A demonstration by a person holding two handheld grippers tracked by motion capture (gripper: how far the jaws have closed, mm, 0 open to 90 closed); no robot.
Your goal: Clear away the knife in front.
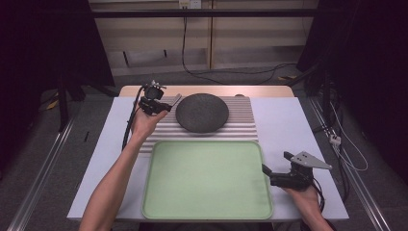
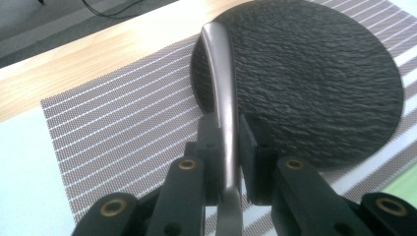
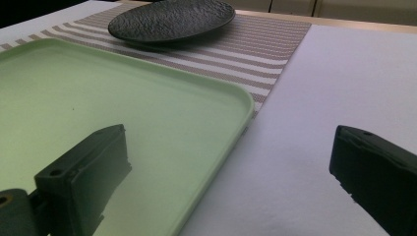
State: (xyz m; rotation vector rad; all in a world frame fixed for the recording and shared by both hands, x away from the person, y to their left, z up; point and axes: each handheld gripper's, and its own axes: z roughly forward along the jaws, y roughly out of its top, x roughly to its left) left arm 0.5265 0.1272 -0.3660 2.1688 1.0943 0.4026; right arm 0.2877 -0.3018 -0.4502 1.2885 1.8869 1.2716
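Overhead, the left gripper (image 1: 161,107) is pinching a metal utensil handle (image 1: 175,100) just beside the left rim of the dark round plate (image 1: 202,112), which is sitting on the striped placemat (image 1: 243,122). The right gripper (image 1: 278,167) is resting at the right edge of the green tray (image 1: 207,179), its jaws spread.

In the left gripper view, the jaws are pressing together on the handle (image 2: 223,98), whose tip is reaching over the plate (image 2: 314,73).

In the right gripper view, the jaws are standing wide apart, one over the tray (image 3: 147,108) and one over the white table (image 3: 319,98).

Green tray (image 1: 207,180) lies bare and unobstructed; black plate (image 1: 202,112) occupies the striped mat (image 1: 240,126) behind it.
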